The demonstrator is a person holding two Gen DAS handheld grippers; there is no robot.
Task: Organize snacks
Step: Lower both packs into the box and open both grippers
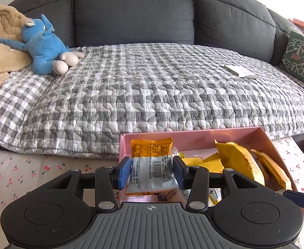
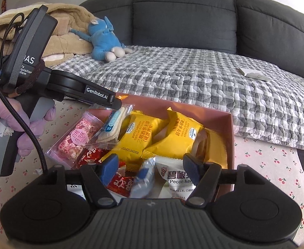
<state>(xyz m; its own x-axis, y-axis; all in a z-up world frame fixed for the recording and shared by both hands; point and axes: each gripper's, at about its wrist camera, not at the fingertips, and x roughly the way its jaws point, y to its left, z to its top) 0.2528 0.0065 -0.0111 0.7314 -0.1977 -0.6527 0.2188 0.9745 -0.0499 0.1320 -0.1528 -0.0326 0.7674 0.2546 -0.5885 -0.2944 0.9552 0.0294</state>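
A pink box (image 1: 193, 133) (image 2: 231, 137) on a cherry-print cloth holds several snack packets. My left gripper (image 1: 151, 169) is shut on a clear-and-orange biscuit packet (image 1: 152, 161) and holds it over the box's left end; the same packet (image 2: 112, 125) hangs from that gripper in the right wrist view. My right gripper (image 2: 149, 171) is open over the box's near end, above a silver-blue wrapper (image 2: 142, 178) and a white pecan packet (image 2: 175, 176). Yellow waffle packets (image 2: 139, 136) fill the middle.
A pink nougat packet (image 2: 75, 139) and red packets (image 2: 120, 183) lie at the box's left end. Behind is a grey sofa with a checked quilt (image 1: 152, 87), a blue plush toy (image 1: 44, 45), a beige blanket (image 2: 64, 33) and a white packet (image 1: 241, 71).
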